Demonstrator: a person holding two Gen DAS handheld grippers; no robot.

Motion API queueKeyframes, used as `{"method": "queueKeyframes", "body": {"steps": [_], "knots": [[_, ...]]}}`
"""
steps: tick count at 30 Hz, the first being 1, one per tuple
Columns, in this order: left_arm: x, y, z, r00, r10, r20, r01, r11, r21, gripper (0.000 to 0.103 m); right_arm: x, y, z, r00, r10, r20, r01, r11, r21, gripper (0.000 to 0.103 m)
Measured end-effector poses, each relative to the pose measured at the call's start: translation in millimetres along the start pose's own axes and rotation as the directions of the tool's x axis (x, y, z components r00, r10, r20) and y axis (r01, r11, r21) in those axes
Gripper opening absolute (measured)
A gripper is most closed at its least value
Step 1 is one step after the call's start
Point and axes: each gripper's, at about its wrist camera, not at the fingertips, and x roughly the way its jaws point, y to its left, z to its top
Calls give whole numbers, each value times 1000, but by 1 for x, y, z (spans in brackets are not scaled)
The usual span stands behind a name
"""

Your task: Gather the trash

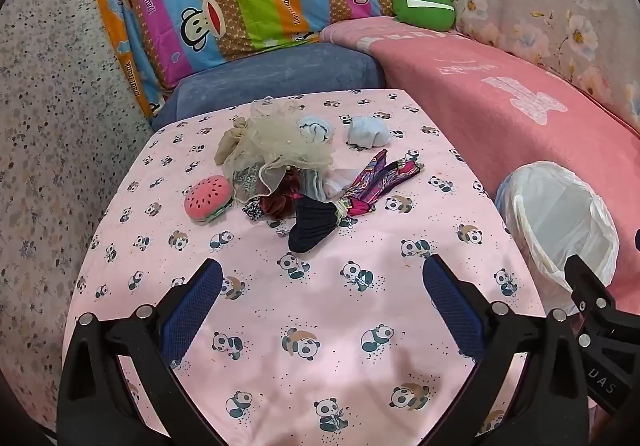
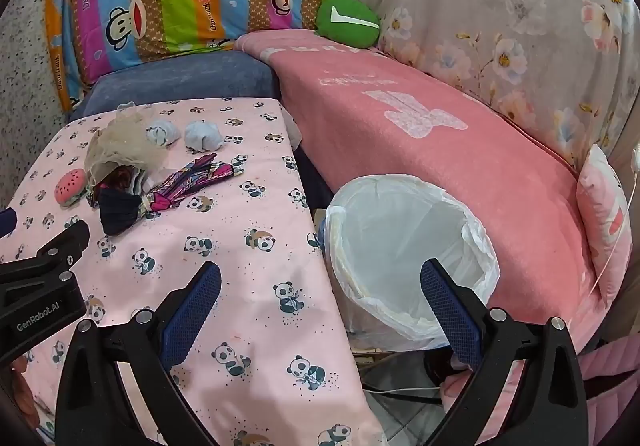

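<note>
- The left gripper [image 1: 322, 278] tilts down over the near part of the table [image 1: 280, 366], jaws spread wide with nothing between the blue pads [image 1: 192, 310].
- The right gripper [image 2: 320, 282] also tilts down, jaws wide and empty, straddling the table's right edge and the rim of the trash bin [image 2: 404, 246].
- The trash bin, lined with a white bag, stands on the floor just beside the table, between it and the pink-covered sofa [image 1: 500, 118]; in the left wrist view it shows at [image 1: 560, 222].
- The table wears a pink panda-print cloth; its near half is bare.
- The pile of trash [image 1: 288, 174] lies at the table's far middle, well apart from both grippers: beige netting [image 1: 280, 146] on top, a dark pleated piece [image 1: 312, 226] nearest, a purple patterned strip [image 1: 376, 182] to its right.
- A watermelon plush [image 1: 206, 198] sits just left of the pile.
- 2 pale blue bundles [image 1: 368, 132] lie behind it.
</note>
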Motion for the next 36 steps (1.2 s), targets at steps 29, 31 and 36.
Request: {"method": "queueKeyframes", "body": {"steps": [29, 31, 36], "knots": [[-9, 3, 5, 1000, -1, 12, 1, 1000, -10, 96, -10, 0, 2, 999, -14, 32, 14, 1000, -1, 96], [-9, 3, 5, 1000, -1, 11, 1, 1000, -11, 96, -10, 0, 2, 999, -15, 32, 15, 1000, -1, 96], [-9, 3, 6, 1000, -1, 12, 1, 1000, -10, 96, -10, -1, 2, 999, -15, 33, 15, 1000, -3, 96]]}}
